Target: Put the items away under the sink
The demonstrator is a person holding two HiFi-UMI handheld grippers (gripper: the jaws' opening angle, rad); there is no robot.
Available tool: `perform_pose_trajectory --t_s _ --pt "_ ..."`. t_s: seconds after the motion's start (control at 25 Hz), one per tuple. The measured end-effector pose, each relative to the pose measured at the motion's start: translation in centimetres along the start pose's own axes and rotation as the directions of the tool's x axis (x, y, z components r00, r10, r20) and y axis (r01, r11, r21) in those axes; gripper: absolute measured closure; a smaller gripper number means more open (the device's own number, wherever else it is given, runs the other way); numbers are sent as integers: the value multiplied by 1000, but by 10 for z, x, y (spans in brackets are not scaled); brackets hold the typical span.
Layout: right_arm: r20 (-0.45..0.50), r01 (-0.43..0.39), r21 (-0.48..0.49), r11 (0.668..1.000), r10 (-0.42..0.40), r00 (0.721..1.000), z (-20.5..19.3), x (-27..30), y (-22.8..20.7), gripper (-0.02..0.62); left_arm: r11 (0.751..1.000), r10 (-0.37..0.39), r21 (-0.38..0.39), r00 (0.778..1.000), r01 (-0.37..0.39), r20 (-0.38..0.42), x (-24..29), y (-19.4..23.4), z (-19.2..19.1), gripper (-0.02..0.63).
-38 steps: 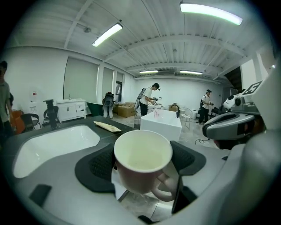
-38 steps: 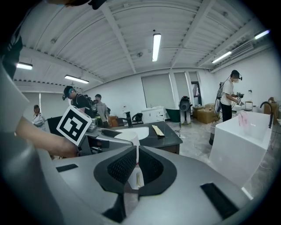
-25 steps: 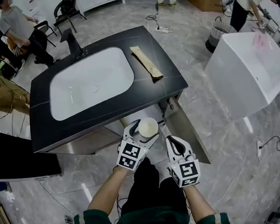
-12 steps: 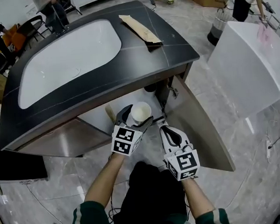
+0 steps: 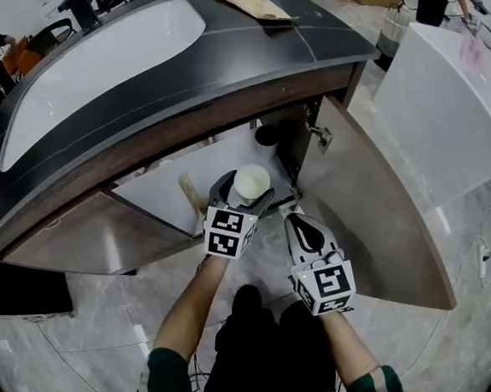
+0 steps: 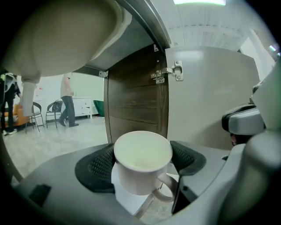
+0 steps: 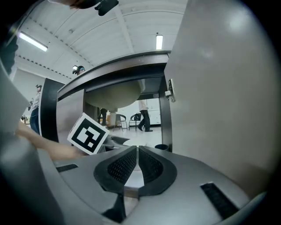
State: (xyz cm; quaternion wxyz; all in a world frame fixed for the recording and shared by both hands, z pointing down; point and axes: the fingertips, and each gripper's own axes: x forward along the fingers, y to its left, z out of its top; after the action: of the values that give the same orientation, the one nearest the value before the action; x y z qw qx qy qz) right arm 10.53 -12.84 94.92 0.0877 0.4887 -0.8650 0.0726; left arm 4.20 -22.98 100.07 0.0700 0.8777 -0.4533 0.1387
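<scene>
**White mug held at the mouth of the under-sink cabinet**

The mug [image 6: 142, 160] is plain white to cream and looks empty inside. Its round rim faces up and its looped handle points toward 5 o'clock in the left gripper view. The left gripper [image 5: 247, 191] is clamped on it, one ribbed black pad pressing the mug's wall at 9 o'clock and the other at 3 o'clock.

In the head view the mug sits over the front edge of the cabinet floor [image 5: 157, 189], a pale panel under the counter. No view shows whether its base touches that panel.

At 9 o'clock of the mug, just beside it, a tan stick-like item [image 5: 188, 195] lies on the panel. At 12 o'clock, deeper in, stands a dark round object [image 5: 266, 135], too small to identify.

The right gripper [image 5: 302, 226] hovers at 5 o'clock of the mug, near it but apart. Its pads are pressed together with nothing between them.

The open cabinet door [image 5: 372, 207] swings out at 3 o'clock, and its metal hinge [image 6: 169, 72] shows against wood-grain panelling.

Above, at 12 o'clock, the dark countertop [image 5: 244, 61] carries the white sink basin [image 5: 93, 59] and a flat brown paper package [image 5: 249, 2]. A large white tub [image 5: 449, 110] stands on the marble floor at 2 o'clock.
</scene>
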Motion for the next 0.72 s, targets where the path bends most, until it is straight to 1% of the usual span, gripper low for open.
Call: perform_pose_trajectory --t_s 0.2,0.36,0.44,0.72 --pt "1 0 -5 1000 0 1000 -20 -1 0 551 1000 23 -5 1000 -23 -14 22 10 -26 198" --pt "-19 8 2 1000 -8 1000 -36 -5 -1 551 998 36 -40 999 -38 -39 41 19 -49 198" --pt "-28 10 1 1000 -10 1000 -42 -7 0 551 998 39 -43 998 -41 -51 49 22 -60 198" --pt "-43 11 -15 1000 -12 999 -55 -13 -1 551 996 58 -67 997 -62 -60 82 30 -78 198"
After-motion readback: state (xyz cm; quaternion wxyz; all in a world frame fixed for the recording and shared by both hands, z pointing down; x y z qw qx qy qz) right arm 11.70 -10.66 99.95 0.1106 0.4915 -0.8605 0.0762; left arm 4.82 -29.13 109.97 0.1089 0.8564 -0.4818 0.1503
